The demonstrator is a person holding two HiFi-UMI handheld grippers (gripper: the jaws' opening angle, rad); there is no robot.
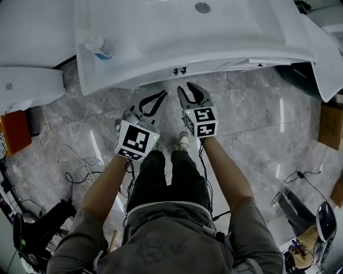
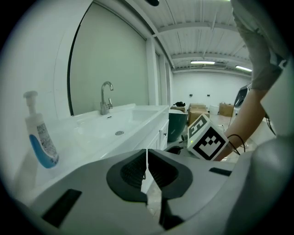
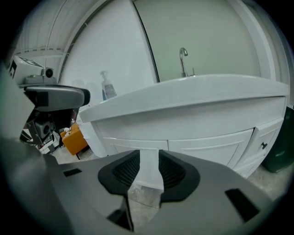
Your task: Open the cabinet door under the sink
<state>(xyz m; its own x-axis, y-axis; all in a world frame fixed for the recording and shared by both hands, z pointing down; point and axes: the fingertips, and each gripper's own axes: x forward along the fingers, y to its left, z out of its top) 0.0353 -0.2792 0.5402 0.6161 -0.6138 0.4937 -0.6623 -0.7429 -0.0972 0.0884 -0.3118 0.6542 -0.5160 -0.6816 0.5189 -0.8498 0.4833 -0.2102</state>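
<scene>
My left tongs [image 2: 146, 153] are pinched shut and empty. My right tongs [image 3: 149, 160] stand apart, also empty. Open marble floor [image 1: 257, 139] lies below, the sink rim [image 3: 183, 98] just ahead. The cabinet door [image 3: 209, 147] under the rim is closed and faces me, its top edge level.

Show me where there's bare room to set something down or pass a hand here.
Free: the countertop between the soap bottle and the basin drain; the marble floor between the right gripper and the cardboard box. Crowded: the floor left of the left gripper, strewn with cables.
</scene>
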